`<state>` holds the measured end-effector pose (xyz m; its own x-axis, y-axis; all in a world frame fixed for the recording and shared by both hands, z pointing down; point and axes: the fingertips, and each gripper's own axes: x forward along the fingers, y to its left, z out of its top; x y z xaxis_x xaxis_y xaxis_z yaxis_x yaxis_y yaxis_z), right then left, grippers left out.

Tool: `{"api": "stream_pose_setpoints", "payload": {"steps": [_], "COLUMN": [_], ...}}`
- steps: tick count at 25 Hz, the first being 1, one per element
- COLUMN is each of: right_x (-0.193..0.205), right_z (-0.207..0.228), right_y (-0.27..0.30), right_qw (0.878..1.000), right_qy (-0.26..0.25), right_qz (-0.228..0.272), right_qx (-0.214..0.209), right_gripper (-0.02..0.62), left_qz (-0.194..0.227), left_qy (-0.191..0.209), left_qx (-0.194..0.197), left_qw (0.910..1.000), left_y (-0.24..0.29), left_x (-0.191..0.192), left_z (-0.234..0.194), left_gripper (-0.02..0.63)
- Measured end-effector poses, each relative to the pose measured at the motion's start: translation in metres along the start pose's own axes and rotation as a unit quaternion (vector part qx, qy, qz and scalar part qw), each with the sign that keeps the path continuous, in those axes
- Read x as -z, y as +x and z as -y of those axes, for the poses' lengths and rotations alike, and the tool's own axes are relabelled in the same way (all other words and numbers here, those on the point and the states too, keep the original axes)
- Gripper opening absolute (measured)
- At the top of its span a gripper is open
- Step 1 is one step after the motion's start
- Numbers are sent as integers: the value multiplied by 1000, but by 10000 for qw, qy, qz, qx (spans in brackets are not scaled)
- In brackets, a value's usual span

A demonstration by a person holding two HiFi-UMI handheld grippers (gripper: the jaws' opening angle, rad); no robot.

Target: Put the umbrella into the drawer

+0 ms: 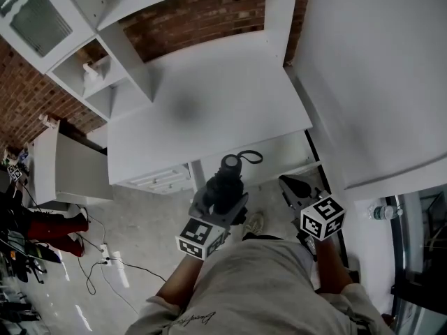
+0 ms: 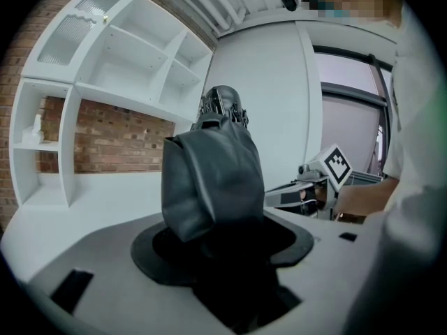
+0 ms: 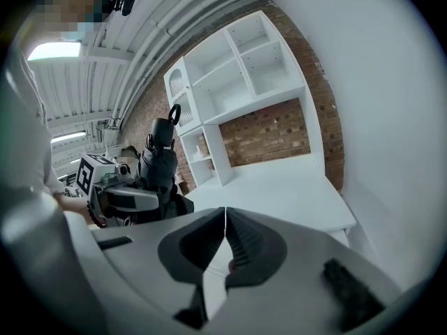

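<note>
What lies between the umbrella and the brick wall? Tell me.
Only the bare white desk top, seen in the head view, lies between the umbrella and the brick wall.

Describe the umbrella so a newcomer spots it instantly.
Find the white desk against the brick wall; at its front edge is the left gripper. The umbrella sits in it: folded, black, strap loop on top, unlike the empty right gripper.
</note>
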<state>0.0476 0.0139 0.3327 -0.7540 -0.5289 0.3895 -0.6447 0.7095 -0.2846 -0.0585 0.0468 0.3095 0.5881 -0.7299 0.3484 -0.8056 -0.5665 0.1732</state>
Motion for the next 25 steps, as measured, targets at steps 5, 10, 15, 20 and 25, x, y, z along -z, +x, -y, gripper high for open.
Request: {"api": "stream_pose_setpoints", "payload": {"steps": [5, 10, 15, 20, 25], "right_x": [-14, -17, -18, -15, -11], "right_z": [26, 51, 61, 62, 62], "right_y": [3, -5, -5, -4, -3], "right_qw": [10000, 9999, 9998, 9996, 9993], "right_qy": [-52, 38, 127, 204, 291], "right_qz": [48, 92, 134, 175, 163], "right_qx": [-28, 63, 69, 74, 186], "right_gripper": [28, 28, 28, 28, 28], "left_qz": [73, 118, 56, 27, -2], "left_qy": [-2, 2, 39, 96, 129], "left_qx": [-26, -2, 21, 37, 0], "left_qw": [10000, 9999, 10000, 9999, 9999], "left_y": [26, 48, 57, 60, 59], "left_x": [-13, -25, -29, -31, -32], "left_z": [-5, -3, -3, -6, -19], "left_gripper": [276, 276, 276, 276, 276]}}
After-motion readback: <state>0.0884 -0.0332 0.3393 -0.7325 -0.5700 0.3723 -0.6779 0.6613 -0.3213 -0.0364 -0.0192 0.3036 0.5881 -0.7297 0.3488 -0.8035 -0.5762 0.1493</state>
